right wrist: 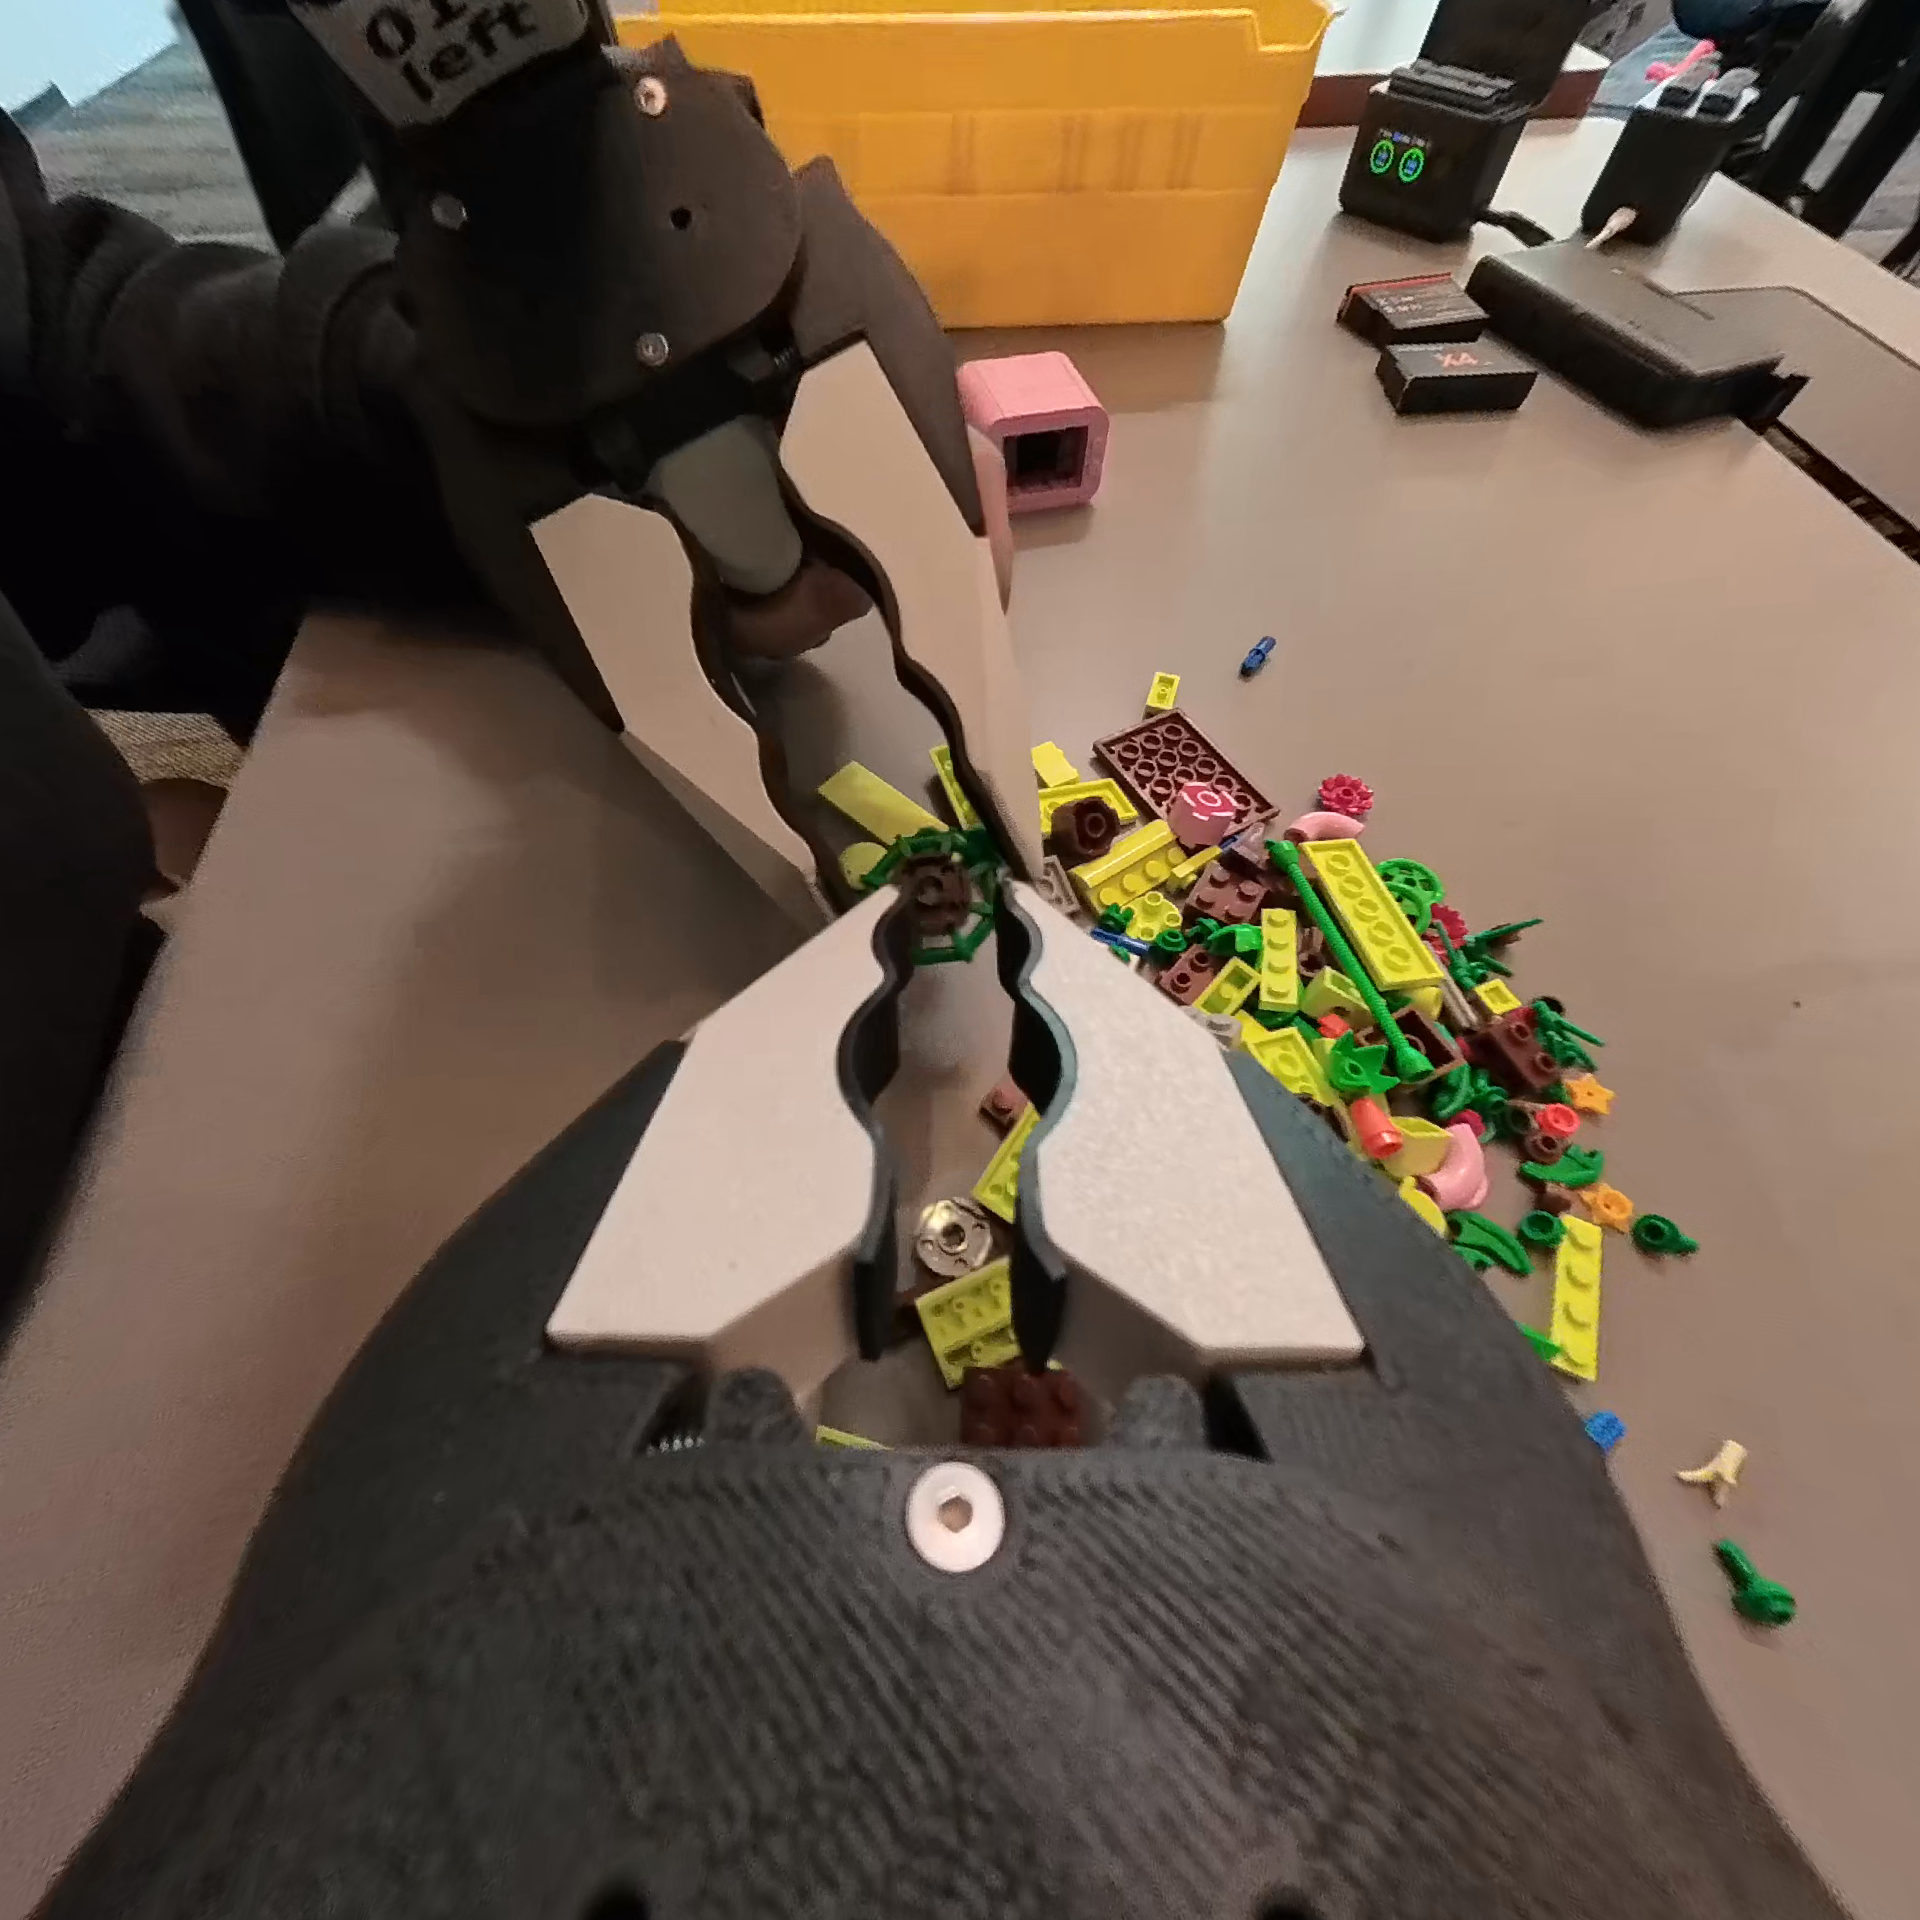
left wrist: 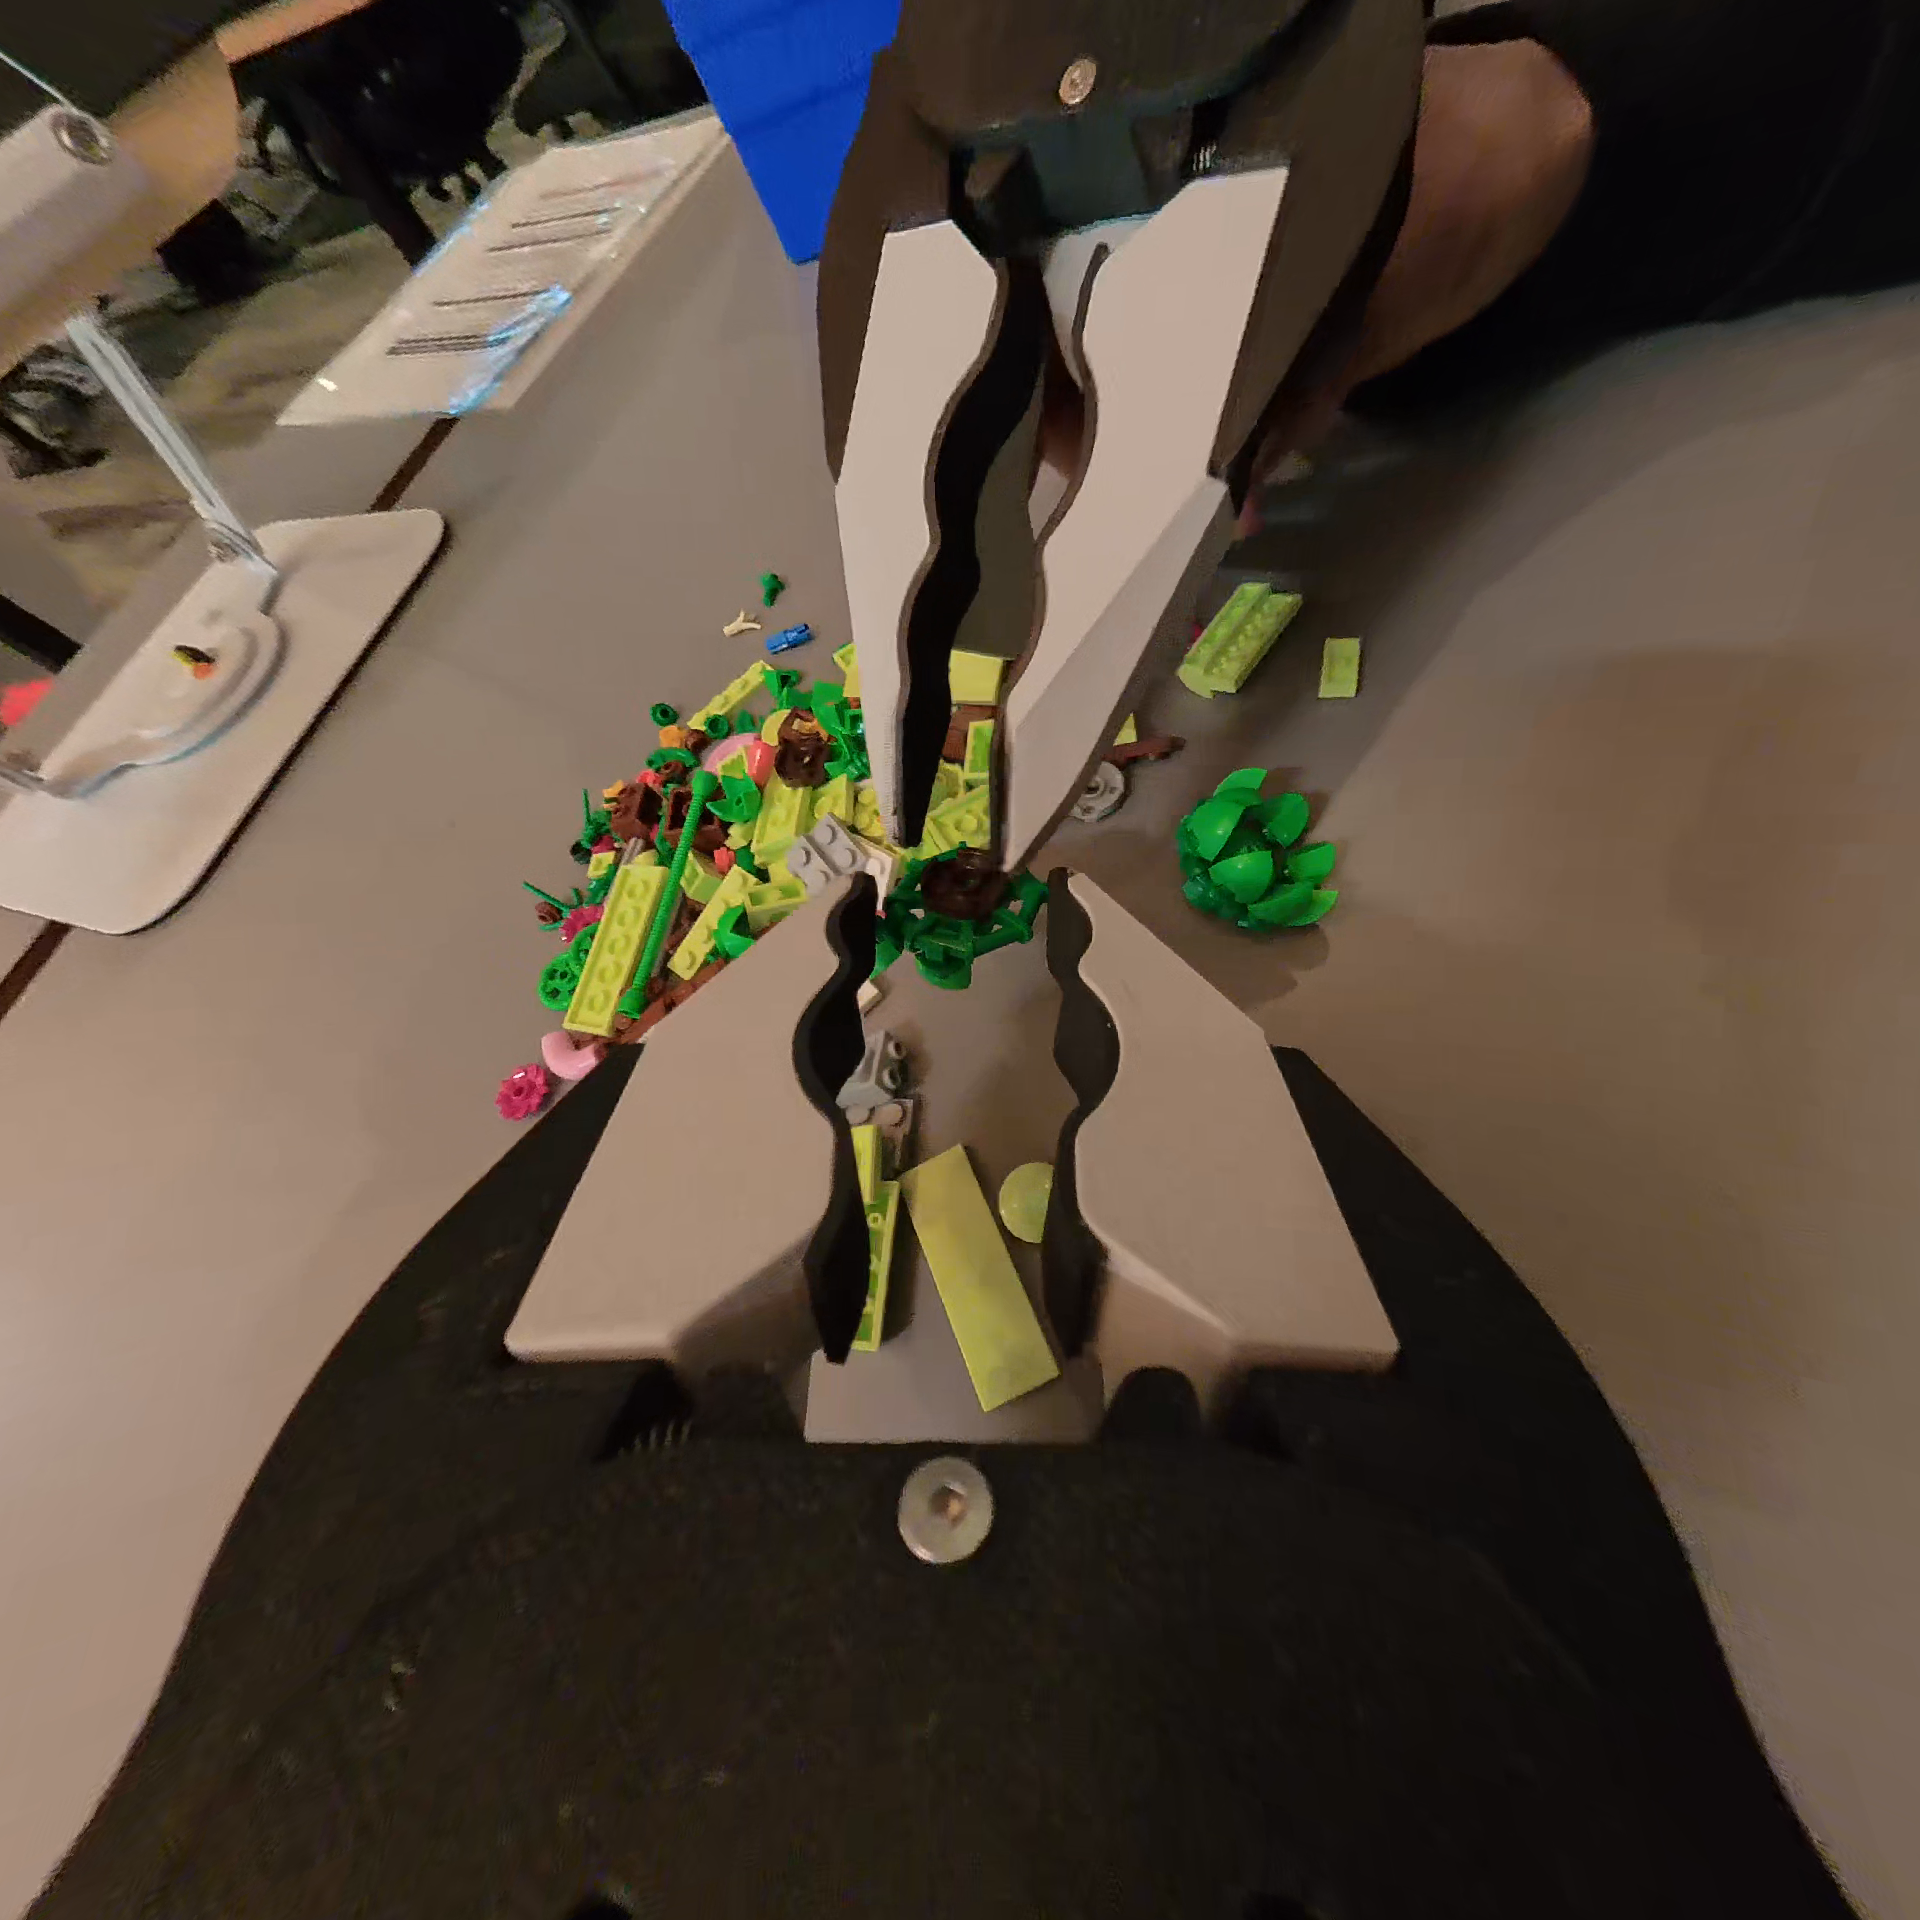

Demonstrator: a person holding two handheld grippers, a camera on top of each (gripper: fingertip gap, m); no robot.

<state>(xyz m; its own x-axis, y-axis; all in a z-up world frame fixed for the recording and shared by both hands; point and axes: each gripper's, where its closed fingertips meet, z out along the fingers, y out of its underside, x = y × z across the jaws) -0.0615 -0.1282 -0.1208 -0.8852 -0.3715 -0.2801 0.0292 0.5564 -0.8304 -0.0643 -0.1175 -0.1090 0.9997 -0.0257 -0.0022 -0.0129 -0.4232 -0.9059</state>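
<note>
A small brown round stud on dark green leafy stems (left wrist: 961, 888) lies at the near edge of a pile of toy bricks (left wrist: 717, 831). My right gripper (left wrist: 961, 852) comes in from the far side, and its tips close on the piece from both sides. In the right wrist view the piece (right wrist: 938, 883) sits between the right gripper's (right wrist: 951, 899) tips. My left gripper (left wrist: 961, 881) is open, its tips just short of the same piece and wider apart. In the right wrist view the left gripper (right wrist: 925, 888) reaches in from the upper left.
The brick pile (right wrist: 1330, 966) spreads to the right on the grey table. A green leafy build (left wrist: 1257, 847) stands alone. A lime plate (left wrist: 977, 1268) lies between the left fingers. A yellow bin (right wrist: 1039, 156), a pink cube (right wrist: 1039, 431), black boxes (right wrist: 1455, 374) and a white stand base (left wrist: 208, 707) are farther off. Less than 4 cm separates the two grippers' tips.
</note>
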